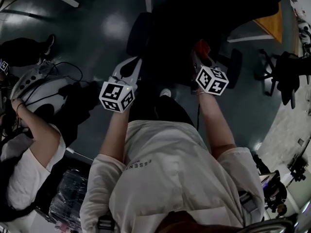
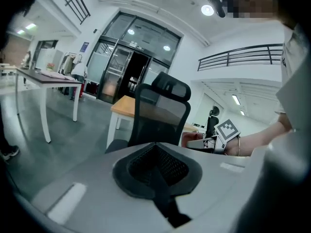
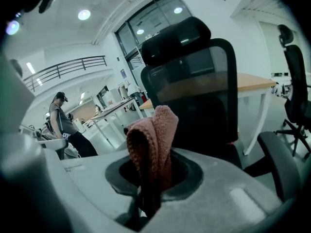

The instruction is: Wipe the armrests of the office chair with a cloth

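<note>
The black office chair (image 1: 194, 18) stands right in front of me, its mesh back (image 3: 194, 91) filling the right gripper view. One armrest (image 1: 137, 32) lies just beyond my left gripper (image 1: 127, 69), the other armrest (image 1: 235, 64) just right of my right gripper (image 1: 198, 52). A folded reddish-pink cloth (image 3: 153, 140) sticks up from the right gripper (image 3: 150, 181), which is shut on it. In the left gripper view the left gripper (image 2: 158, 166) is shut with nothing in it, and the chair (image 2: 160, 113) stands ahead of it, apart.
A seated person (image 1: 29, 149) with white gear and cables (image 1: 36, 84) is close on my left. A wooden desk (image 1: 269, 25) stands behind the chair, and a second black chair (image 1: 284, 76) to the right. A standing person (image 3: 60, 118) is far off.
</note>
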